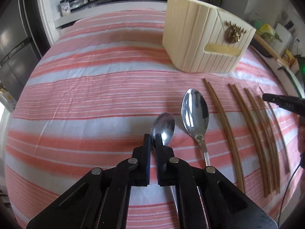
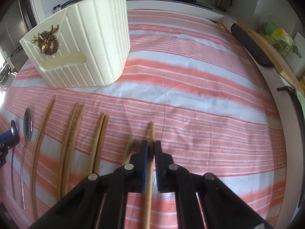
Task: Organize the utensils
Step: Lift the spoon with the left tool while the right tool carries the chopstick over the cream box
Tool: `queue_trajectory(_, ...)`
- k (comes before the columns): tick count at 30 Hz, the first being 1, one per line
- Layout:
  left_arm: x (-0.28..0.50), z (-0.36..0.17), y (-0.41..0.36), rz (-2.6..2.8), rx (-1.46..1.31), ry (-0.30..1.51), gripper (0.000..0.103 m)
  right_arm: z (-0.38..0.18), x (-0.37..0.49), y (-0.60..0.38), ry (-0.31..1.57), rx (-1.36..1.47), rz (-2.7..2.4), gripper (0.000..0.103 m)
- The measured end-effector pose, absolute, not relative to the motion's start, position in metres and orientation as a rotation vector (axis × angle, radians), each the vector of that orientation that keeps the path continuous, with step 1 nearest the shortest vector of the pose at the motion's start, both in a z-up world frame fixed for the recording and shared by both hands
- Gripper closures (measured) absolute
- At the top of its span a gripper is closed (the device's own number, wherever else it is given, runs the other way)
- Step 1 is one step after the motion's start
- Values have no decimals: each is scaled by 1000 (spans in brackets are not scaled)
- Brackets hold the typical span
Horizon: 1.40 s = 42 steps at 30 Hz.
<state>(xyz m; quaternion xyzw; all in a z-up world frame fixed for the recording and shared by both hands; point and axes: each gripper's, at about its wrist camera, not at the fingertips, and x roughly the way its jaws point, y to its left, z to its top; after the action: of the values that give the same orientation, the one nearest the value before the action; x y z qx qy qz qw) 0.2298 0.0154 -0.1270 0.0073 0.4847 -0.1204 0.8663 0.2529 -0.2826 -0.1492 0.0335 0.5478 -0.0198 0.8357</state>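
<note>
The left tongs are closed down on the small spoon, gripping it at the neck just under the bowl, and the bowl points away from the camera toward the far side of the desk. The desk is covered with a cloth of pink and white stripes. Just to the right of the small spoon lies a bigger spoon, flat on the cloth with its bowl up and its handle going toward the near edge. Further right are several pairs of brown chopsticks, laid side by side in a row, apart from each other. Behind them, near the far side of the desk, stands a cream-colored utensil holder with ribbed walls and a golden ornament on the front. The right tongs are nearly closed around one single chopstick, which passes between the two fingers and sticks out in front of them; its tip is a little above the cloth or on it, this cannot be told. A second chopstick lies just beside it on the left. From the right wrist view the other chopstick pairs, the two spoons and the holder are all on the left side.
</note>
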Motion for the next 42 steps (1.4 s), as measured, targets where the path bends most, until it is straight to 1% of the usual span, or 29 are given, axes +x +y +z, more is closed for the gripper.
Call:
queue_trajectory(4, 224, -110, 26, -276, -5, 949, 101, -123, 239, -288, 1079, 127, -15, 97)
queue_trajectory(7, 222, -111, 26, -287, 18, 963, 100, -104, 224, -292, 1031, 146, -2, 97)
queue_trajectory(9, 217, -114, 23, -281, 31, 989, 98, -97, 213, -293, 1017, 156, 1, 97)
queue_trajectory(10, 212, -115, 20, -276, 38, 997, 90, -95, 209, -293, 1014, 159, 2, 97)
queue_trajectory(11, 208, -117, 18, -269, 46, 1000, 72, -92, 204, -293, 1010, 160, 6, 97)
queue_trajectory(12, 205, -119, 15, -258, 54, 1000, 59, -90, 197, -292, 1005, 158, 9, 97)
queue_trajectory(13, 203, -122, 11, -237, 69, 996, 39, -88, 192, -290, 998, 154, 12, 97)
queue_trajectory(14, 201, -124, 8, -213, 86, 992, 34, -86, 189, -288, 993, 151, 14, 97)
queue_trajectory(17, 212, -137, -2, -150, 121, 1019, 34, -84, 181, -288, 975, 154, 16, 97)
queue_trajectory(19, 222, -141, -7, -115, 122, 1009, 32, -81, 177, -287, 961, 156, 16, 97)
queue_trajectory(20, 226, -141, -9, -109, 119, 1012, 36, -78, 175, -286, 953, 156, 16, 97)
queue_trajectory(21, 231, -140, -11, -123, 100, 1011, 44, -74, 172, -287, 944, 159, 20, 97)
queue_trajectory(22, 234, -139, -12, -140, 85, 1004, 66, -71, 171, -287, 933, 161, 21, 97)
queue_trajectory(25, 239, -135, -11, -185, 56, 992, 68, -60, 169, -289, 894, 172, 29, 97)
queue_trajectory(29, 225, -115, -1, -240, 20, 913, 68, -33, 159, -292, 821, 175, 38, 97)
queue_trajectory(36, 175, -37, 20, -317, -62, 705, 68, 16, 132, -282, 691, 138, 54, 97)
queue_trajectory(42, 163, 12, 31, -351, -124, 600, 68, 44, 123, -272, 605, 123, 48, 97)
